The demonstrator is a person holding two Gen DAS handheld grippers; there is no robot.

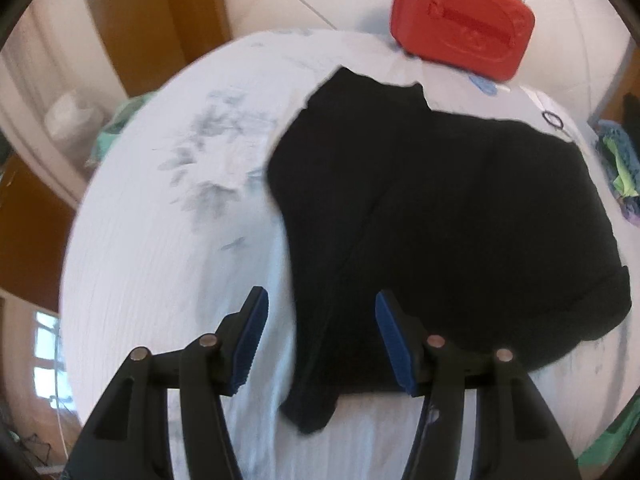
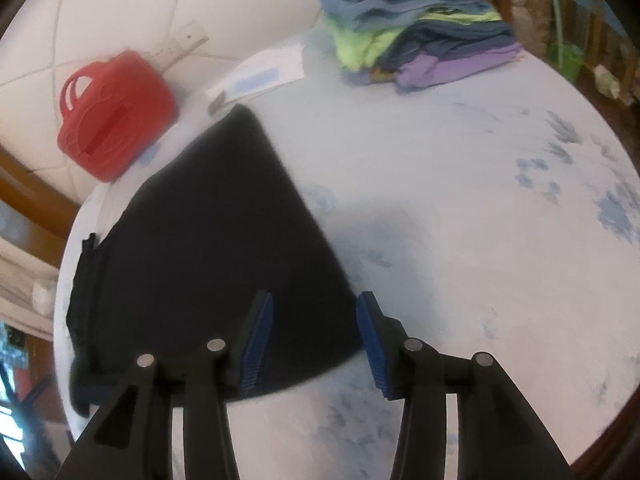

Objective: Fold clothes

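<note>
A black garment [image 1: 440, 216] lies partly folded on a white cloth with blue prints [image 1: 168, 240]. My left gripper [image 1: 320, 340] is open above the garment's near left edge, where a sleeve or flap hangs toward me; it holds nothing. In the right wrist view the same black garment [image 2: 208, 248] lies to the left. My right gripper [image 2: 314, 338] is open over its near right corner and holds nothing.
A red plastic case with handles [image 1: 460, 20] stands at the far edge, also in the right wrist view [image 2: 112, 116]. A stack of folded coloured clothes [image 2: 420, 48] lies at the far right. A white paper card [image 2: 260, 76] lies beside the stack.
</note>
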